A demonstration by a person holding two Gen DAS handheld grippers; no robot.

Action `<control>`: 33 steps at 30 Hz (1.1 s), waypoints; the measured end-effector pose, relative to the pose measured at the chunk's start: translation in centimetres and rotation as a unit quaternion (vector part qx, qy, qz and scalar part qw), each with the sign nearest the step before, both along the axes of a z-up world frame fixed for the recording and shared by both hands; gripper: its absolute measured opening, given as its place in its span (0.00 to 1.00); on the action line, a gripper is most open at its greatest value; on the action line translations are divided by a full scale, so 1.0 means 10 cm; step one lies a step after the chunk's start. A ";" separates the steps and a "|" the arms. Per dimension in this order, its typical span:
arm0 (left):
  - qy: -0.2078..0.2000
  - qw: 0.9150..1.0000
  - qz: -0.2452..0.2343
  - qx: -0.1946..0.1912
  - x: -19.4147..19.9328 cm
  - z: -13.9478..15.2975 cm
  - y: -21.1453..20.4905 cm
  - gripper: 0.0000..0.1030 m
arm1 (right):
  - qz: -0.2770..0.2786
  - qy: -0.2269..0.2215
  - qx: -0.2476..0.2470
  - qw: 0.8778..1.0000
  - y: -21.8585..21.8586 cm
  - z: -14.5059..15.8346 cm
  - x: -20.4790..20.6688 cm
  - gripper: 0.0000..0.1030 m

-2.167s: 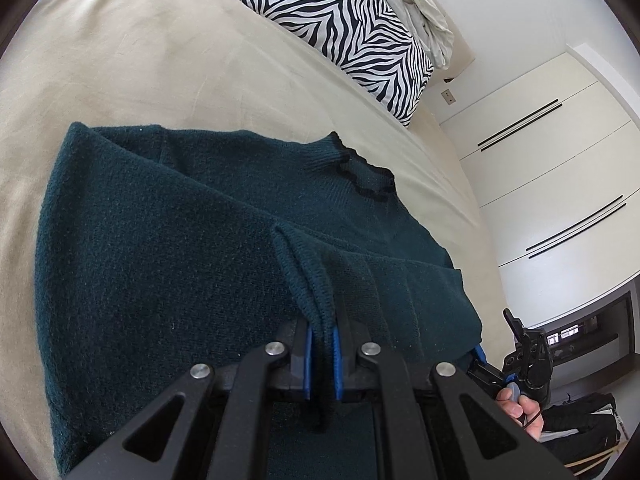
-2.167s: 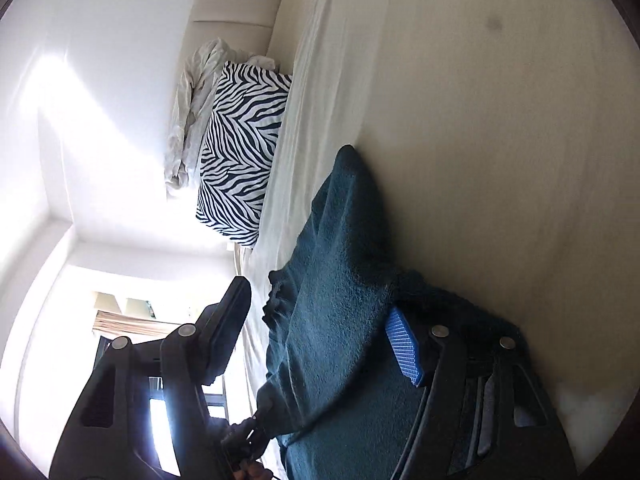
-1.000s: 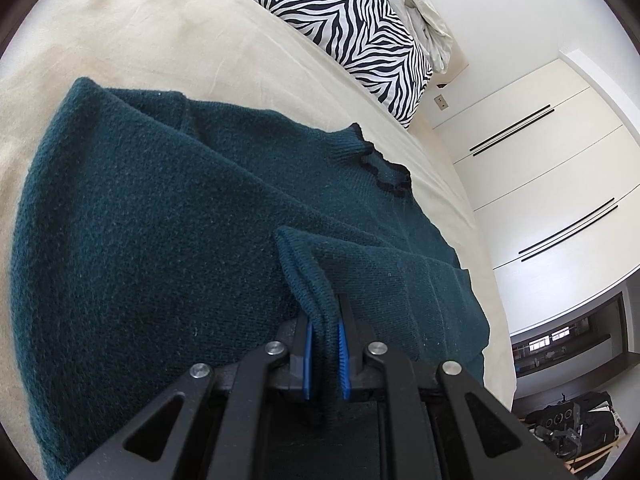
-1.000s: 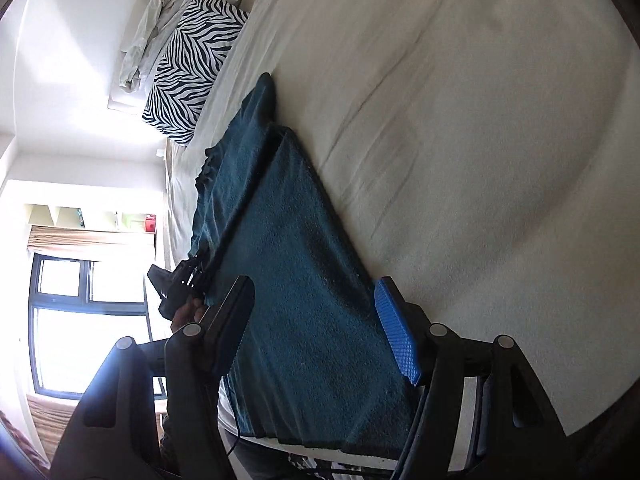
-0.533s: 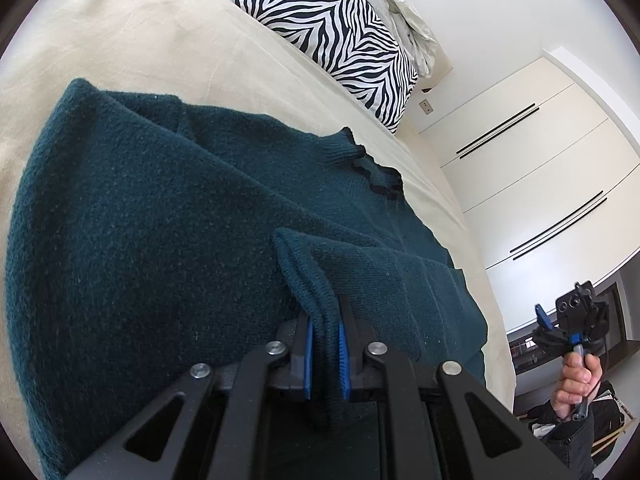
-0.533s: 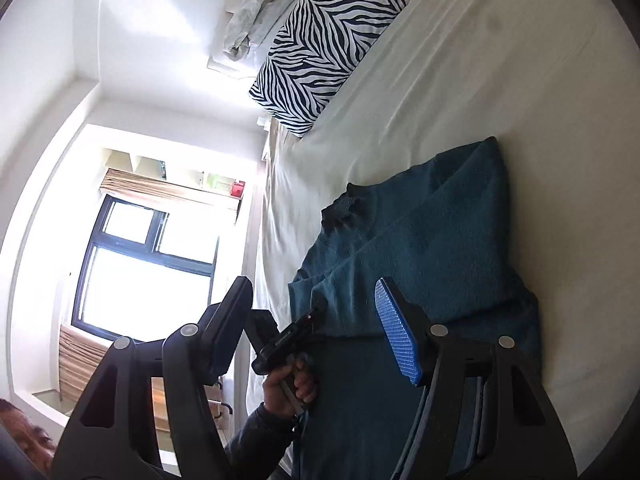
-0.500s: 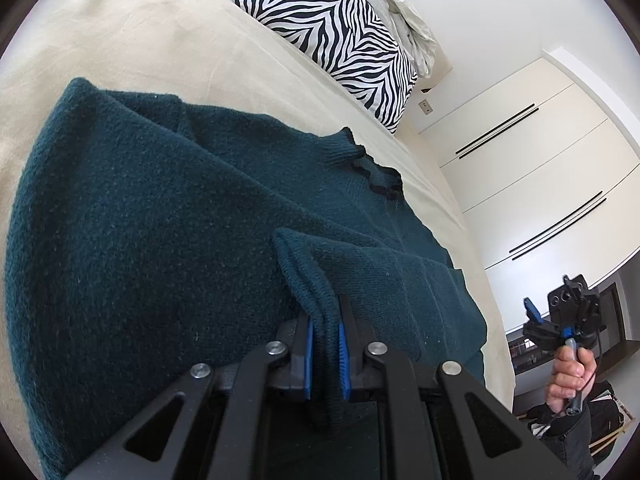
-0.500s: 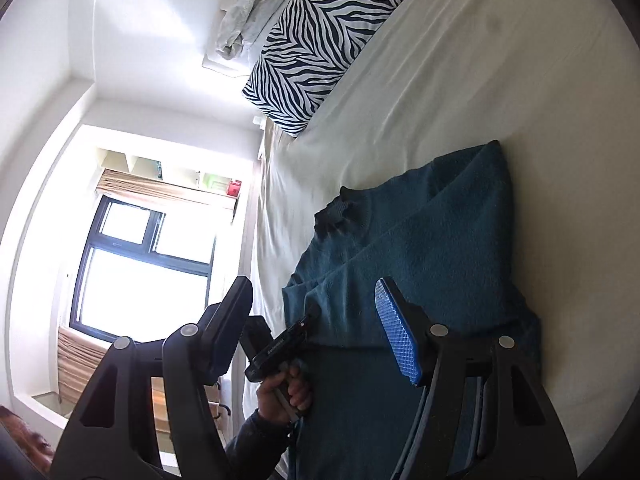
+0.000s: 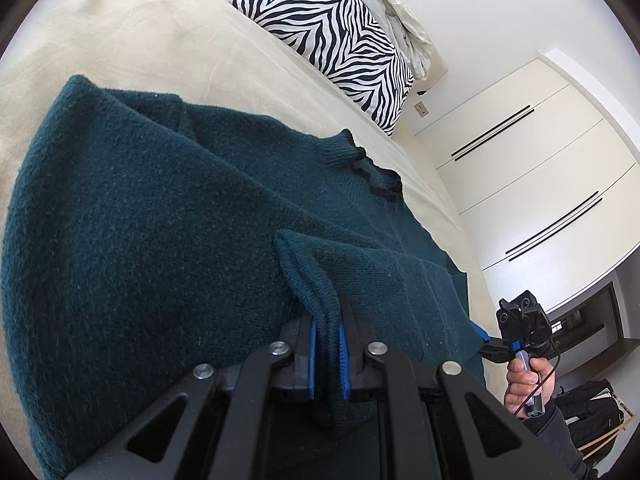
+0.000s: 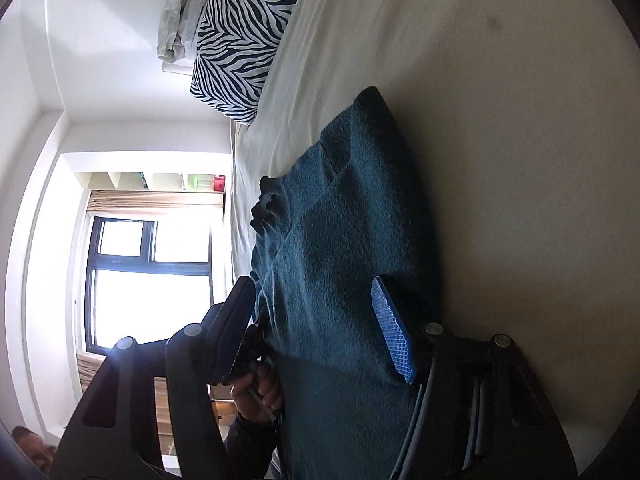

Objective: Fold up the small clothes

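A dark teal knit sweater (image 9: 160,248) lies on the cream bed (image 9: 120,32), its dark ruffled collar (image 9: 376,176) toward the pillow. My left gripper (image 9: 327,354) is shut on a raised fold of the sweater near its hem. My right gripper (image 10: 316,328) is open, its blue pads either side of the sweater's (image 10: 340,280) hem edge, with cloth between the jaws. It also shows in the left wrist view (image 9: 486,342) at the sweater's right corner. In the right wrist view the left gripper (image 10: 248,350) shows partly, held in a hand.
A zebra-print pillow (image 9: 340,40) and crumpled white bedding (image 9: 400,12) lie at the head of the bed. White wardrobe doors (image 9: 540,180) stand beyond the bed's right side. A window (image 10: 148,280) is on the other side.
My right gripper has swung down from above the bed to the sweater's hem edge, still open. My left gripper keeps its hold on the fold and has barely moved.
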State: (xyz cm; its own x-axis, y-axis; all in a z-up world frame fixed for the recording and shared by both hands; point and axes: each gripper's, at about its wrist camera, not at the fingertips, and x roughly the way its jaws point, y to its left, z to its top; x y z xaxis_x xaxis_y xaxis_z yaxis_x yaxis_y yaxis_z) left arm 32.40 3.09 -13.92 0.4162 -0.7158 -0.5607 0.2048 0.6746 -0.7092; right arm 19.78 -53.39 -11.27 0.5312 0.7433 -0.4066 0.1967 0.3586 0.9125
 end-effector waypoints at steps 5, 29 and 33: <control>-0.001 1.000 0.000 -0.001 -0.01 0.00 0.01 0.13 | 0.014 0.004 -0.031 0.999 0.03 0.14 -0.34 0.59; -0.007 0.993 0.105 0.053 -0.56 0.56 0.74 0.48 | -0.051 -0.022 -0.083 0.995 0.12 0.45 -1.13 0.56; -0.016 0.986 0.124 0.107 -1.18 0.79 1.06 0.62 | -0.042 -0.044 -0.111 0.992 0.31 0.65 -1.68 0.57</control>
State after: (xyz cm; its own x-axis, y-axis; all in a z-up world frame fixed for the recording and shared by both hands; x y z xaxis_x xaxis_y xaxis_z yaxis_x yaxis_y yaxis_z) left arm 20.63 13.74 -5.97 0.5827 -0.4567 -0.6722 0.0350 0.8405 -0.5407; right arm 2.94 -50.28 -4.78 0.6290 0.5917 -0.5042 0.1570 0.5385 0.8278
